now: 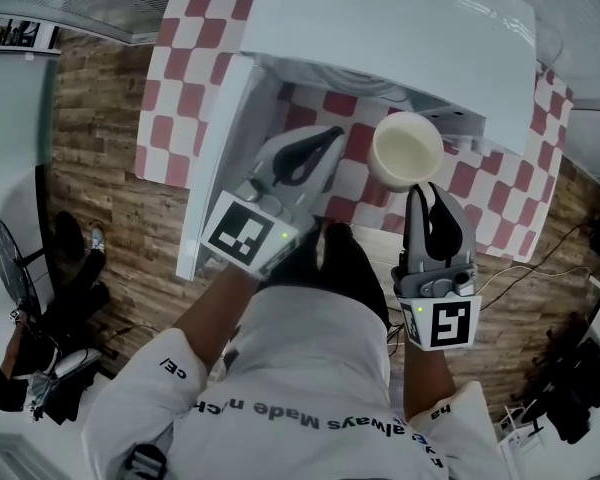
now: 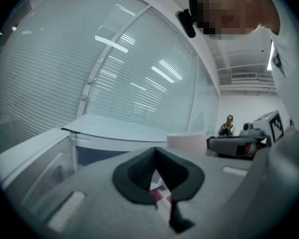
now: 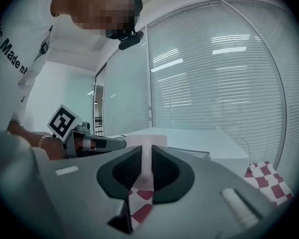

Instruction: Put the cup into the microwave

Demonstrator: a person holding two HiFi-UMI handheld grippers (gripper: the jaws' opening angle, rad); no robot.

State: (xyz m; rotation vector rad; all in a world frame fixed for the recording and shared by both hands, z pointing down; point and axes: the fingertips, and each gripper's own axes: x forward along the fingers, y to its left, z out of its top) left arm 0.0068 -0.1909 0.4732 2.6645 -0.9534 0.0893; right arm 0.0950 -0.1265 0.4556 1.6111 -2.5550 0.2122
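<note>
While the person's arms reach forward, the left gripper [image 1: 325, 138] has its jaws pressed together on nothing and points toward the opening of the microwave [image 1: 400, 28]. The right gripper [image 1: 427, 192] is clamped on a thin white part of the cup [image 1: 408, 150]. The cup sits upright over the checked cloth [image 1: 175, 78], just before the cavity. The door [image 1: 218, 158] stands open at left.

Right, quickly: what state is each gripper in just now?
Left gripper: closed, holding nothing.
Right gripper: closed on the cup.
</note>
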